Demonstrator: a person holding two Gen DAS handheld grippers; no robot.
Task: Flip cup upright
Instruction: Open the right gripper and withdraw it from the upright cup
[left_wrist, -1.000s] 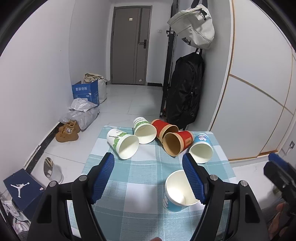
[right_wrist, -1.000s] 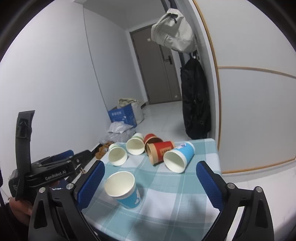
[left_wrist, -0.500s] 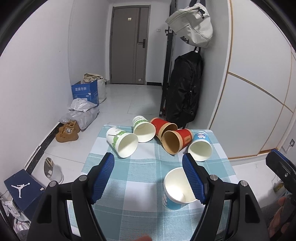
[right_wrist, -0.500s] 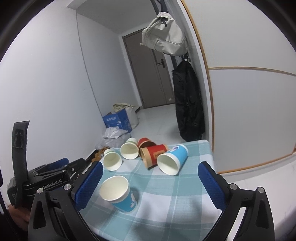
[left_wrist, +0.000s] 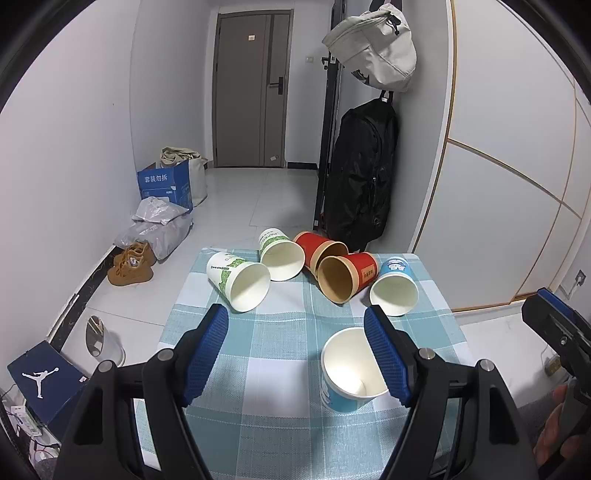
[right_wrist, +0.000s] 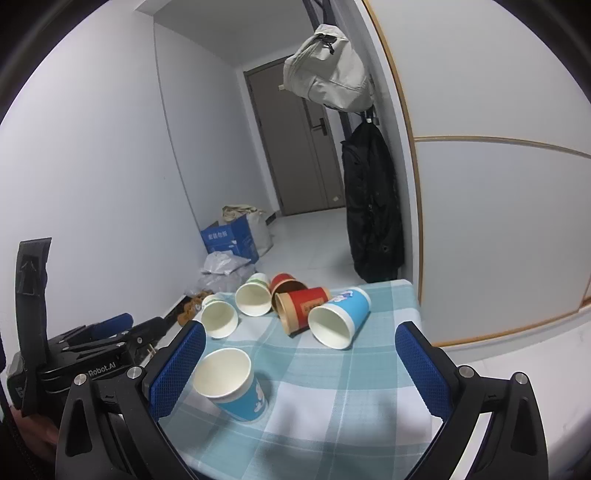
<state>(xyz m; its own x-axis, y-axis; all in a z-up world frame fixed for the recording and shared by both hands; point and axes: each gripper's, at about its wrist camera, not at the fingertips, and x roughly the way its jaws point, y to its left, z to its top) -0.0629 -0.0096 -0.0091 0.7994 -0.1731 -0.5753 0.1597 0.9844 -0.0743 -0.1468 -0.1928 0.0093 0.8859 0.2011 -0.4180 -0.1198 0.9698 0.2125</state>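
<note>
A blue cup (left_wrist: 349, 373) (right_wrist: 231, 384) stands upright on the checked tablecloth (left_wrist: 280, 339) (right_wrist: 354, 373). Behind it several cups lie on their sides: a blue one (left_wrist: 394, 286) (right_wrist: 340, 315), two red ones (left_wrist: 347, 275) (right_wrist: 301, 304) and two white-green ones (left_wrist: 238, 277) (right_wrist: 253, 293). My left gripper (left_wrist: 297, 347) is open and empty above the near cloth, its right finger beside the upright cup's rim. My right gripper (right_wrist: 299, 365) is open and empty, above the cloth to the right of the upright cup.
A black bag (left_wrist: 364, 177) and a white bag (left_wrist: 373, 44) hang on the right wall behind the table. Boxes (left_wrist: 164, 184), bags and shoes (left_wrist: 131, 260) lie on the floor at the left. The table's edges are near on all sides.
Both grippers have drawn back and risen slightly; the cups sit lower and smaller in the right wrist view. No cup has moved.
</note>
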